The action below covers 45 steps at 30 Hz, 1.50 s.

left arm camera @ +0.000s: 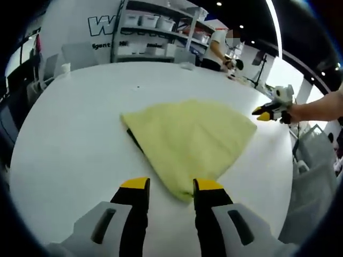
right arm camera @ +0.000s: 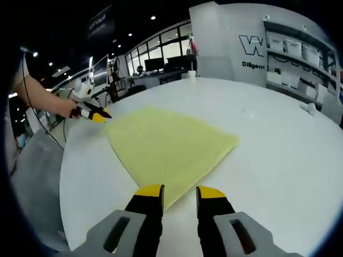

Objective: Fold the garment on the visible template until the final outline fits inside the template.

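Both grippers hovering at opposite corners of the folded garment

Left gripper [left arm camera: 170,184] and right gripper [right arm camera: 179,191] are standing apart, empty; closing unevenly on the yellow garment [left arm camera: 190,140] risks dragging it askew across the bench [left arm camera: 69,134].

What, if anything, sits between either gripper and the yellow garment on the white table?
Nothing visible does. The left gripper and right gripper each sit open at a corner of the yellow garment, with bare white table around.
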{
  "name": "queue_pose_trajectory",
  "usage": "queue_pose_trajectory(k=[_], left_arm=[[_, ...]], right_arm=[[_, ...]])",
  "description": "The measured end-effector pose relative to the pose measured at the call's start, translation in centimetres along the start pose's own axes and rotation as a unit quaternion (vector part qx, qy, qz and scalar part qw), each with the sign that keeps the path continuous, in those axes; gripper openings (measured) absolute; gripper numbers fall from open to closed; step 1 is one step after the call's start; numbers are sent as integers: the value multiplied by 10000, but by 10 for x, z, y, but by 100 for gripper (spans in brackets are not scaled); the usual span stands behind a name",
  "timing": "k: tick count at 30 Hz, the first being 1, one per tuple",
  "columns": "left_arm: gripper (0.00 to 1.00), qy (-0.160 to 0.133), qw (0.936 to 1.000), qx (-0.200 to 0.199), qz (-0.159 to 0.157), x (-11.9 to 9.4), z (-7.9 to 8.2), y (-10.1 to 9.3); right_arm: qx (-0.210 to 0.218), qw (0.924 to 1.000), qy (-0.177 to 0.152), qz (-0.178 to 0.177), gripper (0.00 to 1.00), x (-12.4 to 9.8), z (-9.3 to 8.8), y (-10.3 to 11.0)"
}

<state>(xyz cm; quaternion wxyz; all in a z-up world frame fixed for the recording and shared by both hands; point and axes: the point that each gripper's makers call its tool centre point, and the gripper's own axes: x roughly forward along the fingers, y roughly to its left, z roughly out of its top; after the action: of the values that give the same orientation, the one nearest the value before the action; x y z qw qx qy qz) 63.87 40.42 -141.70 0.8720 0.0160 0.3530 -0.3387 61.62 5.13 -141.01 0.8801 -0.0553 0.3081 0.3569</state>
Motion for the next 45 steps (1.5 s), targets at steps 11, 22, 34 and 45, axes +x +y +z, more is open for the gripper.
queue_pose_trajectory(k=[11, 22, 34, 45], left_arm=[[31, 49, 10000, -29, 34, -1, -18, -5], [29, 102, 9999, 31, 27, 6, -25, -11], [18, 66, 10000, 37, -49, 7, -25, -17], [1, 151, 9996, 202, -137, 6, -27, -18]], right_arm=[[9, 9999, 147, 31, 18, 2, -24, 11], [41, 9996, 260, 64, 14, 5, -38, 13], [-18, 9996, 248, 129, 6, 10, -36, 16], [-116, 9995, 230, 176, 0, 9, -34, 18]])
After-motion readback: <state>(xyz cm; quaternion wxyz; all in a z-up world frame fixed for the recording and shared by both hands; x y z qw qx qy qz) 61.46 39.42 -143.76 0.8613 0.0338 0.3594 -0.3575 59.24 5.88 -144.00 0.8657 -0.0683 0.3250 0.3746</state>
